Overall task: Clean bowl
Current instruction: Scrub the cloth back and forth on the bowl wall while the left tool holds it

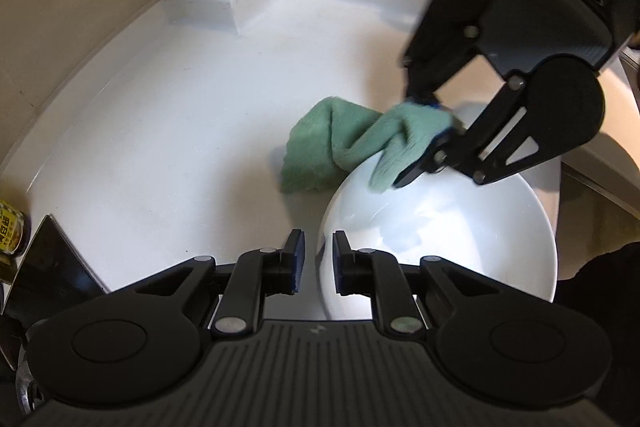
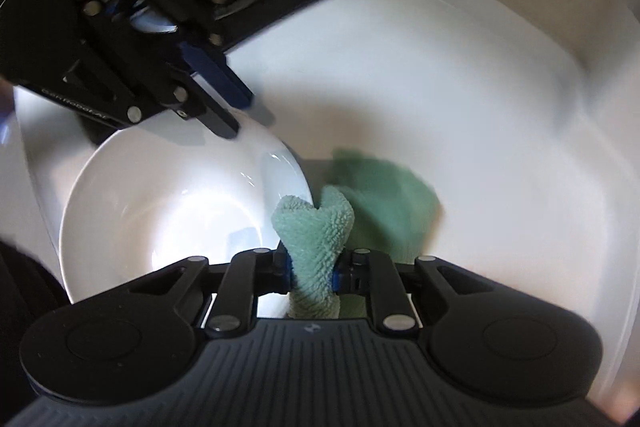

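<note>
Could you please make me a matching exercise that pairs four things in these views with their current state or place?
Column one:
1. green cloth
2. white bowl
3. left gripper
4. yellow-labelled jar

Column two:
A. stands at the counter's left edge, beside a black panel
B. astride the bowl's rim, one of its fingers on each side
C. pinched by the right gripper, draped over the bowl's rim onto the counter
D. sits on the white counter, between the two grippers

Pairs: 1-C, 2-D, 3-B, 4-A
</note>
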`<move>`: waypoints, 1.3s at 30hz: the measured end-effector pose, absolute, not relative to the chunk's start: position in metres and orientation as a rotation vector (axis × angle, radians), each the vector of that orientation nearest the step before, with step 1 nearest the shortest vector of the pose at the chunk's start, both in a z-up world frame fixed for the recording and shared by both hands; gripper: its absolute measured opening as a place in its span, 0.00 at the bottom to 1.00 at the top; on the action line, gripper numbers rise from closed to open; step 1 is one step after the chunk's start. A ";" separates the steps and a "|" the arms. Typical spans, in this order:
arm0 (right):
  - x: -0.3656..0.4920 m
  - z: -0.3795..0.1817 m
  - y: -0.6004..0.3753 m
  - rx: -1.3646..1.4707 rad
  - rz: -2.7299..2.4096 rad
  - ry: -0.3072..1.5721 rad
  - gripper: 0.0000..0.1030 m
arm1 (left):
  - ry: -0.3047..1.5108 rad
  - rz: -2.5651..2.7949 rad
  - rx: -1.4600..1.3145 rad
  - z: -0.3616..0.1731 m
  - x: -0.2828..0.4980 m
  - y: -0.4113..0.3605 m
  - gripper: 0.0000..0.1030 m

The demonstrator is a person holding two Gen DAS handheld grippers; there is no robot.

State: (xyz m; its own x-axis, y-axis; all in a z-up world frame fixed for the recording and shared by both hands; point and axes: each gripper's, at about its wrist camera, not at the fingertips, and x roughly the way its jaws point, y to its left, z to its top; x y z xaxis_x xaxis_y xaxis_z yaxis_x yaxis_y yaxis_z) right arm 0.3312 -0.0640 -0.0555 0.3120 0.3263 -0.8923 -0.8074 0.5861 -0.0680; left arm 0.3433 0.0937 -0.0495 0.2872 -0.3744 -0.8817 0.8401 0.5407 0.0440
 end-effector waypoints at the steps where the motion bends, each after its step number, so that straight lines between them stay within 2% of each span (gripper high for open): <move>1: 0.335 -0.055 -0.060 -0.602 0.841 0.975 0.14 | 0.968 -0.868 0.575 -0.050 0.344 0.093 0.15; 7: 0.342 -0.057 -0.045 -0.584 0.872 0.973 0.15 | 1.003 -0.834 0.590 -0.053 0.347 0.088 0.14; 12: 0.322 -0.060 -0.072 -0.290 0.601 1.101 0.14 | 1.001 -0.804 0.538 -0.054 0.346 0.092 0.17; 16: 0.277 -0.062 -0.099 -0.006 0.408 1.098 0.16 | 0.993 -0.784 0.506 -0.055 0.343 0.093 0.18; 18: 0.261 -0.065 -0.100 0.044 0.374 1.078 0.17 | 0.995 -0.787 0.500 -0.054 0.343 0.094 0.18; 23: 0.267 -0.063 -0.099 -0.020 0.429 1.087 0.16 | 1.012 -0.828 0.542 -0.053 0.344 0.094 0.11; 30: 0.322 -0.062 -0.069 -0.415 0.638 1.098 0.14 | 1.021 -0.852 0.555 -0.047 0.343 0.102 0.11; 35: 0.338 -0.057 -0.041 -0.594 0.783 1.030 0.15 | 1.049 -0.816 0.562 -0.048 0.350 0.102 0.09; 39: 0.343 -0.060 -0.036 -0.530 0.739 1.046 0.17 | 1.048 -0.798 0.575 -0.051 0.348 0.100 0.08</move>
State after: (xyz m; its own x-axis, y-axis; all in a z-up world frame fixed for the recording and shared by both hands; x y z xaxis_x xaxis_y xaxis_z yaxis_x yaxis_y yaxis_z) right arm 0.3425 -0.0361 -0.0595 0.3033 0.2886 -0.9081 -0.7597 0.6485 -0.0477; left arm 0.3484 0.1000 -0.0508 0.2720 -0.2972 -0.9152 0.8030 0.5943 0.0457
